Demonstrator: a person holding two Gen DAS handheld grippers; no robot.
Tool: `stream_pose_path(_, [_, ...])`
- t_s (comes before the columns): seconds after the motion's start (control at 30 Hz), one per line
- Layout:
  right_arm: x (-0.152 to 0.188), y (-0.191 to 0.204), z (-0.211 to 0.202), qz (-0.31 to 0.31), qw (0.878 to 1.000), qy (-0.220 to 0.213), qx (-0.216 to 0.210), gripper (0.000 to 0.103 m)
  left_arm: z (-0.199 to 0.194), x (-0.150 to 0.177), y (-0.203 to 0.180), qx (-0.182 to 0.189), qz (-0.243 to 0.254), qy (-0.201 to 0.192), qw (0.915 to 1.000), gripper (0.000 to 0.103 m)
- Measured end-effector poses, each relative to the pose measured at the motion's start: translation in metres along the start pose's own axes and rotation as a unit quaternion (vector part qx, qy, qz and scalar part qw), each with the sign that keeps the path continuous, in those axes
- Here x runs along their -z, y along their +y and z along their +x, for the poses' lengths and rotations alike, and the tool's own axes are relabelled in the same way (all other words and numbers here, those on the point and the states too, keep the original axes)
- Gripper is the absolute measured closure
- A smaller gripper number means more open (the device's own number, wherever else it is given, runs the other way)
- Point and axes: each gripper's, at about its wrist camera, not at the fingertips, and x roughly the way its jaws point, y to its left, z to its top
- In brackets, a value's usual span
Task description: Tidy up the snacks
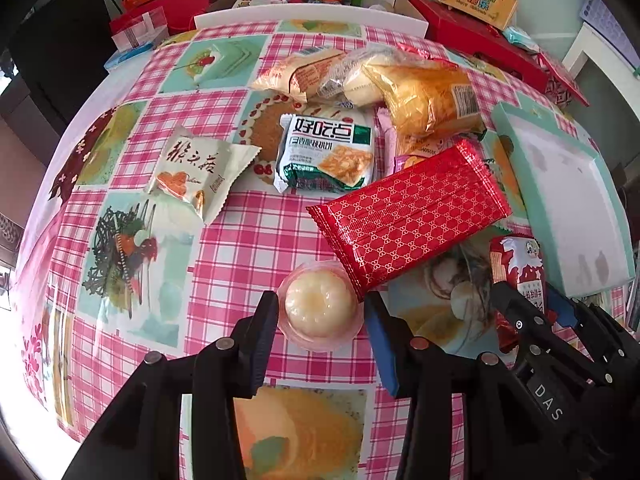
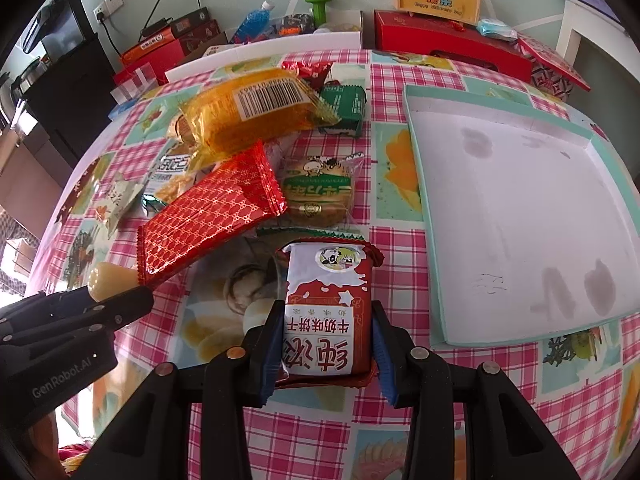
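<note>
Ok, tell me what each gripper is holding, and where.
Right gripper: red milk biscuit pack, by its long sides near the lower end. Left gripper straddles the round pastry; hold uncertain.

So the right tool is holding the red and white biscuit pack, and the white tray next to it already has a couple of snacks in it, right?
Not quite. The right tool does hold the red and white biscuit pack, but the white tray beside it holds no snacks; only faint smudges mark its floor. The right wrist view shows this.

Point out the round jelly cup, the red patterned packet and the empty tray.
round jelly cup (image 1: 320, 306): left wrist view, on its pale domed top.
red patterned packet (image 1: 408, 220): left wrist view, middle of its foil face.
empty tray (image 2: 520, 216): right wrist view, bare white floor.
</note>
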Motion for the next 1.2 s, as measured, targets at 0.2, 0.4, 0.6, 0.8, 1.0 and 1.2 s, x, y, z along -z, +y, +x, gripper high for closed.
stream_pose_path(0.2, [0.002,-0.005,-0.008,0.009,1.000,-0.012,0.002,0.061,-0.012,-0.003,0.004,0.002,-0.007,-0.011,0.9999,0.057])
stream_pose_path(0.4, [0.002,-0.011,-0.008,0.019,1.000,-0.010,0.012,0.061,-0.007,-0.001,0.017,-0.013,-0.029,0.002,0.9995,0.057])
stream_pose_path(0.6, [0.002,-0.013,-0.007,0.024,1.000,-0.007,0.013,0.061,-0.006,0.003,0.029,-0.026,-0.040,0.002,0.9989,0.057])
stream_pose_path(0.8, [0.002,-0.013,-0.010,0.026,0.999,-0.016,0.015,0.061,-0.024,0.001,0.021,-0.005,-0.021,-0.025,0.9995,0.057])
stream_pose_path(1.0, [0.002,-0.015,-0.019,0.028,0.999,-0.030,0.018,0.061,-0.040,0.000,0.014,0.001,-0.019,-0.051,0.9985,0.057])
stream_pose_path(1.2, [0.002,-0.017,-0.026,0.032,0.998,-0.042,0.022,0.061,-0.049,-0.004,0.006,0.013,-0.009,-0.072,0.9973,0.057])
